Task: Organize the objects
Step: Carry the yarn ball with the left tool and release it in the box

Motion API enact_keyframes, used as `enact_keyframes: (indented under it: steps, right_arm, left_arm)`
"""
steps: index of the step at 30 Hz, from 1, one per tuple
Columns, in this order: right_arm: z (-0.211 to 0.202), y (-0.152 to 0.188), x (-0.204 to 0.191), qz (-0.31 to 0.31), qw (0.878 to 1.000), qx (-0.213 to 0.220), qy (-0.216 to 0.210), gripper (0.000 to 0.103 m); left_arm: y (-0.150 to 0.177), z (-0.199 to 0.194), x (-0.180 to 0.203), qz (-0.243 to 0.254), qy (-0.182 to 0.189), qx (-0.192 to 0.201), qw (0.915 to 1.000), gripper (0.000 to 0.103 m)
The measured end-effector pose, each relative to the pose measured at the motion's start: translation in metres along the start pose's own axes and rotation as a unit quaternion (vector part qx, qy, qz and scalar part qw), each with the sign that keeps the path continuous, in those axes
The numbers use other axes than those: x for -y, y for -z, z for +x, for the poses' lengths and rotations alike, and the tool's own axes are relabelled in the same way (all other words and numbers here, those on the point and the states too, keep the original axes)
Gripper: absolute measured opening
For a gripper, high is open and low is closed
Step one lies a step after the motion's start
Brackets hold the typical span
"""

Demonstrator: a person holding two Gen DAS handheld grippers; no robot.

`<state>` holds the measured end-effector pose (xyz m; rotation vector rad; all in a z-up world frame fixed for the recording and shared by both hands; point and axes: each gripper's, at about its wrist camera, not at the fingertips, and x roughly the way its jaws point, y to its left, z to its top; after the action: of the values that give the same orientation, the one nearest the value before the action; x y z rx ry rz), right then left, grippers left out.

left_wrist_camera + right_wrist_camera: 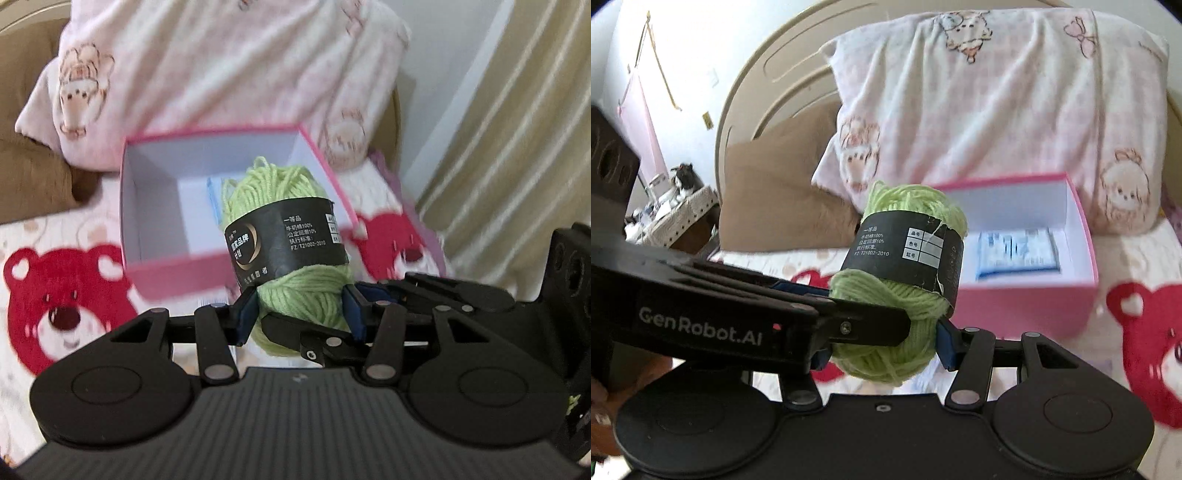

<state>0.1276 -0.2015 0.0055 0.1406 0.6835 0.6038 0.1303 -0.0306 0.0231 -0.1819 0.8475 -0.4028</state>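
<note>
Both grippers clamp one green yarn skein (295,236) at its near end: left gripper (301,314), right gripper (882,343). It hangs just before the open pink box (166,269). Move w/ both hands together, lower in beside the blue packet (1015,251), then release

Both views are bright with soft daylight. In the left wrist view the light comes through the curtain (509,122) at the right edge, which glows pale. In the right wrist view the wall (687,48) at upper left is washed out. Shadows are faint and soft. Motion blur smears the box (177,280), the pillow (997,110) and the red bear prints (62,306), while the yarn (295,229) and its label text stay fairly sharp. Fisheye distortion bends the headboard (757,74) into a curve, and dark vignetting cuts the frame corners.
</note>
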Motion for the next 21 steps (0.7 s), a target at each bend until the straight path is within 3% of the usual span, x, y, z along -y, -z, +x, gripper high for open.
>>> enact_keyframes:
  steps: [5, 10, 21]
  right_arm:
    - [0.036, -0.031, 0.014, 0.006, 1.000, 0.008, -0.002, 0.058]
    - [0.087, -0.040, 0.039, 0.049, 0.999, 0.003, -0.019, 0.058]
    - [0.174, -0.040, 0.069, 0.072, 0.996, -0.045, 0.016, 0.058]
  left_arm:
    - [-0.033, 0.024, -0.022, -0.025, -0.001, 0.027, 0.9993, 0.048]
    - [-0.061, 0.071, -0.047, -0.060, -0.025, -0.006, 0.9979, 0.049]
    - [-0.077, 0.152, -0.082, -0.108, -0.062, -0.052, 0.9909, 0.048]
